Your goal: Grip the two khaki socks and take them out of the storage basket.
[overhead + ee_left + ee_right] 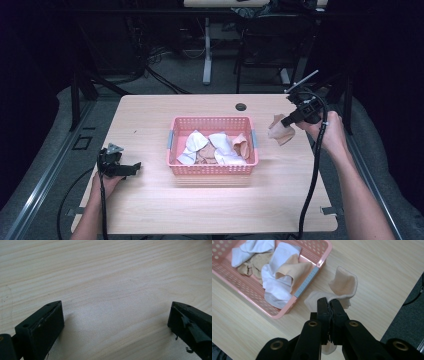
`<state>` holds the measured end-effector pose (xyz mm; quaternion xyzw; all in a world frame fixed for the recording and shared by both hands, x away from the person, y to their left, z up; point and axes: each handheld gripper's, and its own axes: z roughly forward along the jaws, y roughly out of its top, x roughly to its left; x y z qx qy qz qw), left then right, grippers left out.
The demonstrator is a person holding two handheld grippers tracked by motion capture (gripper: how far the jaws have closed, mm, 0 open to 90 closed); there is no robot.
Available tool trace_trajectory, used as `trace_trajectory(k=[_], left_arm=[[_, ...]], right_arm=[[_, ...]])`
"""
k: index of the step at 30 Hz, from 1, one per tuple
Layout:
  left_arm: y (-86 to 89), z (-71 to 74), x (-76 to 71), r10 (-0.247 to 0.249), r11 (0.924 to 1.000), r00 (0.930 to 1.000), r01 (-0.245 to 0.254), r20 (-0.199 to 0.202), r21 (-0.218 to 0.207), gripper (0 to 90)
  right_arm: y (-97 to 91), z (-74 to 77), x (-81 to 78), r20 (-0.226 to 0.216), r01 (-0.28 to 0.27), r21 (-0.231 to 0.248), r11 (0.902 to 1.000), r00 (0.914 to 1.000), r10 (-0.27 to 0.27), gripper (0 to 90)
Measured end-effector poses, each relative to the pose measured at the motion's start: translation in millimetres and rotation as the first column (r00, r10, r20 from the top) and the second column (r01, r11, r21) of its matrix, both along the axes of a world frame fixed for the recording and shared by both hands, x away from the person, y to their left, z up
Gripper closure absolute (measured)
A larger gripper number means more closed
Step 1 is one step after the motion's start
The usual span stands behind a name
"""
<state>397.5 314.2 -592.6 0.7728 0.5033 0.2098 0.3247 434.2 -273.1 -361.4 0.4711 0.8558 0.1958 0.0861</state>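
Worktop (150, 210) of pale wood. Left hand-held gripper (131, 169) low at the left edge, jaws wide apart over bare wood. Pink basket (212, 170) at centre, holding white socks (224, 148) and beige socks (242, 146) in a loose heap. Right hand-held gripper (285, 121) raised just right of the basket, jaws clamped together on a beige sock (280, 131) that hangs clear above the worktop.
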Motion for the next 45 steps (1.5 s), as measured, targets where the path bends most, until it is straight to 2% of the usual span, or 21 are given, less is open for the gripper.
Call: trace_trajectory(k=[15,18,24,28,31,36,45], left_arm=[[-0.2,0.0,-0.2,0.002,1.0000,1.0000,-0.002,0.000,0.000,0.4],[-0.2,0.0,-0.2,0.003,1.0000,1.0000,-0.003,-0.001,-0.001,0.4],[-0.3,0.0,-0.2,0.003,1.0000,1.0000,-0.003,-0.001,-0.001,0.4],[-0.3,0.0,-0.3,0.003,1.0000,1.0000,-0.003,-0.001,0.000,0.4],[-0.3,0.0,-0.3,0.003,1.0000,1.0000,-0.003,-0.001,0.000,0.4],[-0.3,0.0,-0.2,0.003,1.0000,1.0000,-0.003,0.000,-0.001,0.4],[-0.3,0.0,-0.1,0.002,1.0000,1.0000,-0.002,-0.001,-0.001,0.3]], right_arm=[[-17.6,-32.0,4.3,-0.049,0.039,-0.001,0.9992,0.9980,-0.039,87.8],[-17.4,-41.0,4.8,-0.050,0.048,-0.014,0.9988,0.9976,-0.048,87.7],[-17.3,-60.7,6.0,-0.084,0.045,-0.027,0.9986,0.9953,-0.047,87.7],[-19.1,-72.4,4.8,-0.087,0.050,0.007,0.9987,0.9950,-0.049,87.8],[-21.2,-81.9,5.4,-0.115,0.052,-0.018,0.9985,0.9920,-0.054,87.8],[-23.8,-87.8,6.2,-0.122,0.059,-0.003,0.9983,0.9908,-0.058,87.7],[-22.0,-98.1,10.2,-0.144,0.054,-0.004,0.9985,0.9881,-0.054,87.8]])
